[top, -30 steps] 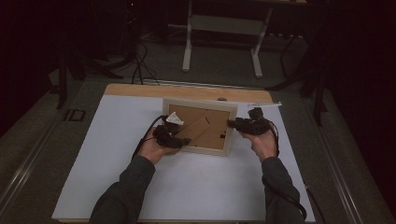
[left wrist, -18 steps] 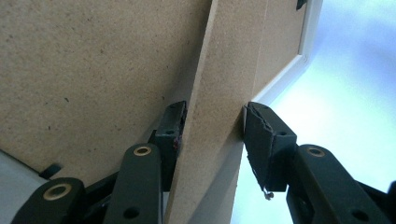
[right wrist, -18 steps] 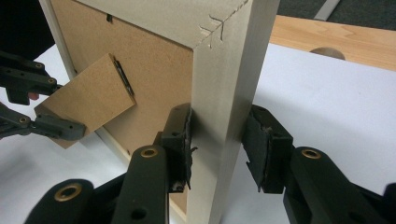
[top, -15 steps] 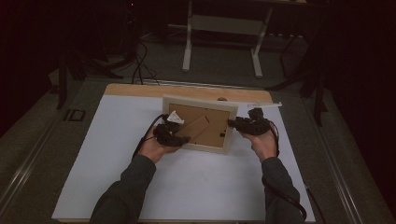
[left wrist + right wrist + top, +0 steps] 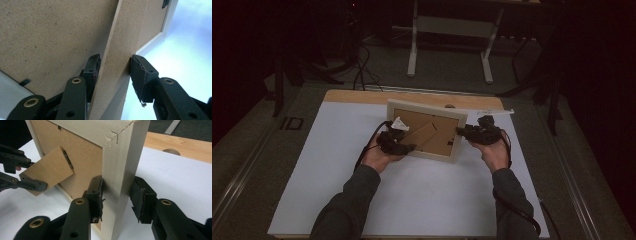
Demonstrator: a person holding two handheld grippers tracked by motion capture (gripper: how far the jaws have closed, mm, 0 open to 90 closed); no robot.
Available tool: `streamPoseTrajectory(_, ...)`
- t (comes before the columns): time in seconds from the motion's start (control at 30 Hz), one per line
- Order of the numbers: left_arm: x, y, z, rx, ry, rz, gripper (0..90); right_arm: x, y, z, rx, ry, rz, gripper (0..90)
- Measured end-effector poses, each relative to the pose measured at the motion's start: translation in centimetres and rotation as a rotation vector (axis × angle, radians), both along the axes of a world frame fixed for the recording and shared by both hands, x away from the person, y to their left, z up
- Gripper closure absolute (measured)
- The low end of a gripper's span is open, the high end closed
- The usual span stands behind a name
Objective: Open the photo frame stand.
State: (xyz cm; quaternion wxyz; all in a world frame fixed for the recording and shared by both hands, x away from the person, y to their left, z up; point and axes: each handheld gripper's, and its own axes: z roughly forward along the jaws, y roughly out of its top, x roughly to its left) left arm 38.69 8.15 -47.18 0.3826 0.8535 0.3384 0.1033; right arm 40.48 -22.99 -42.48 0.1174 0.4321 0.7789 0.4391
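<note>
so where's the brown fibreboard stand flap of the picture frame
In the high view, the brown fibreboard stand flap sits on the cream wooden picture frame's back, clamped by the left gripper.

**Materials and surface finish**

Picture frame (image 5: 426, 129): pale painted wood, matt, with a stapled mitre joint at the corner. Backing board (image 5: 85, 162) and fold-out stand (image 5: 117, 57): brown pressed fibreboard, matt, finely speckled, slightly rough. Left gripper (image 5: 113, 68) and right gripper (image 5: 116, 195): black matt plastic arms with brass-coloured rivets; pads dark, rubbery, frayed at the edges. Table (image 5: 362, 96): light wood with visible grain, under a smooth, matt white sheet (image 5: 422, 200).
</note>
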Motion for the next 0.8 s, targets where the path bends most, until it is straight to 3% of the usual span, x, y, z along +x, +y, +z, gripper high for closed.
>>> streamPoseTrajectory(0.8, 0.72, -0.13, 0.63, 0.006, -0.04, 0.06, 61.8, -0.03, 0.77, 0.45, -0.051, -0.049, -0.002, 63.2)
